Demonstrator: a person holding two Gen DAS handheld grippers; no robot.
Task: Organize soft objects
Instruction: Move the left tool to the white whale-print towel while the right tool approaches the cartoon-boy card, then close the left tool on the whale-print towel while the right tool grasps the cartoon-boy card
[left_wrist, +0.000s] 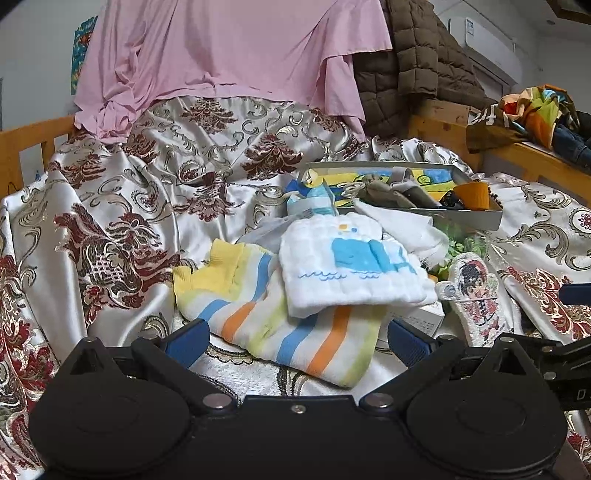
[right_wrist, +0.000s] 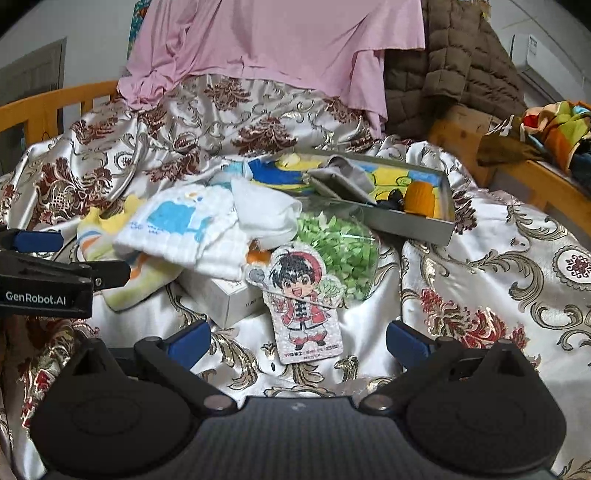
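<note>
A striped towel (left_wrist: 291, 336) in yellow, blue and orange lies on the patterned bedspread (left_wrist: 122, 221), with a white cloth bearing a blue whale (left_wrist: 347, 266) on top of it. My left gripper (left_wrist: 297, 341) stands open just in front of the towel, nothing between its fingers. A cartoon-boy cutout (right_wrist: 304, 299) lies flat ahead of my right gripper (right_wrist: 297, 341), which is open and empty. Behind it are a white box (right_wrist: 225, 295), a bag of green paper bits (right_wrist: 340, 240) and a white cloth (right_wrist: 264, 208). The left gripper (right_wrist: 74, 258) shows at the left edge.
A grey tray (right_wrist: 421, 227) with a colourful lining holds grey cloths (right_wrist: 347, 173) and an orange roll (right_wrist: 421, 199). A pink sheet (left_wrist: 221, 55) and a brown quilted jacket (left_wrist: 410, 62) hang at the back. Wooden rails (right_wrist: 546, 181) border the bed, with bright clothes (right_wrist: 554, 129) on the right one.
</note>
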